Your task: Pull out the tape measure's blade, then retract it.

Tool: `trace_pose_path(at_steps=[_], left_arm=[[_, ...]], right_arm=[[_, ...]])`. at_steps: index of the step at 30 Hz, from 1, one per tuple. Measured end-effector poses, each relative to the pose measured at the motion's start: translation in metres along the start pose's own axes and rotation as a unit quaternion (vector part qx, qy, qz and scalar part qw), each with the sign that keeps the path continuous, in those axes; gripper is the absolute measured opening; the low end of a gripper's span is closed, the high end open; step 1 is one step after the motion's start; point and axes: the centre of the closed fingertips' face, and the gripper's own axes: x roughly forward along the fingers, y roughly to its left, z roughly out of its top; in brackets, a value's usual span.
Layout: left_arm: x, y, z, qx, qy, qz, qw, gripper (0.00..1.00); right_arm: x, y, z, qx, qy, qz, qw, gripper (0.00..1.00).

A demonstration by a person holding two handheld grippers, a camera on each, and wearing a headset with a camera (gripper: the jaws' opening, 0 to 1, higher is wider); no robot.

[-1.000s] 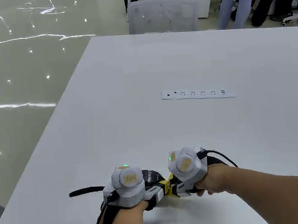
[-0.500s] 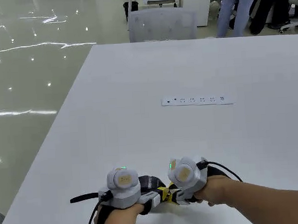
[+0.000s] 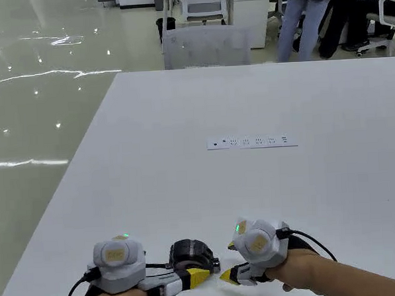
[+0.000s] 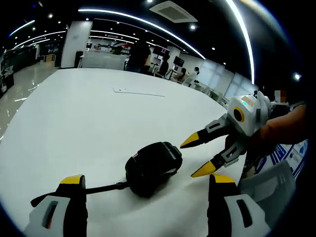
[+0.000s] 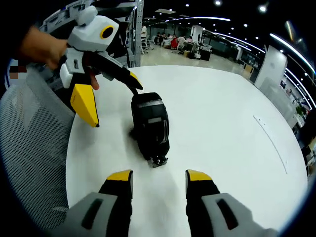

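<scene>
Both grippers sat bunched together a second ago, right over the case. Now they've drawn apart, and the tape measure (image 3: pixel 191 254) lies bare on the worktop (image 3: pixel 184 155) between them, near the edge closest to me.

- Left gripper (image 5: pixel 114 102): jaws spread wide with nothing between them. The case sits just ahead of the tips, not touched.
- Right gripper (image 4: pixel 190 159): jaws also released and empty, tips pointing at the case from the other side.
- Tape measure: black case lying on its side. In the right gripper view the hook tab sits at the case mouth and faces my right jaws. I see no blade drawn out.
- A black wrist strap (image 4: pixel 98 188) trails from the case toward the left gripper.

My reading is that both grips have let go and the blade is home. From this alone I can't tell whether the pull and retract is finished or hasn't started.

Surroundings:
- A power strip (image 3: pixel 252 142) sits flush in the worktop, well away from the case.
- A chair (image 3: pixel 205 47) stands at the far edge, with people (image 3: pixel 306 16) standing beyond it.
- Nothing lies between the jaws and the case.
- The strap is the only loose thing that could snag a left-side grasp.
</scene>
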Motion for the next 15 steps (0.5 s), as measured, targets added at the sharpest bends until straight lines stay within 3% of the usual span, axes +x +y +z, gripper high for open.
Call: trace_pose_path(at_steps=[4,7,9,12,15], left_arm=[[-0.016,0.002,0.001,-0.003,0.000,0.001,1.0000,1.00],[-0.032,-0.003,0.014,0.022,-0.038,-0.011,0.9990,1.00],[-0.039,-0.002,0.014,0.035,-0.039,-0.009,0.9986,1.00],[-0.052,-0.002,0.019,0.053,-0.056,-0.019,0.9968,1.00],[-0.062,0.006,0.019,0.061,-0.056,-0.016,0.9964,1.00]], right_arm=[[-0.023,0.000,-0.004,0.024,-0.024,-0.021,0.9992,0.46],[-0.050,-0.001,-0.013,0.048,-0.045,-0.041,0.9970,0.50],[-0.064,-0.003,-0.019,0.059,-0.054,-0.053,0.9954,0.52],[-0.094,-0.007,-0.035,0.087,-0.063,-0.081,0.9909,0.54],[-0.116,-0.011,-0.048,0.107,-0.073,-0.103,0.9862,0.55]])
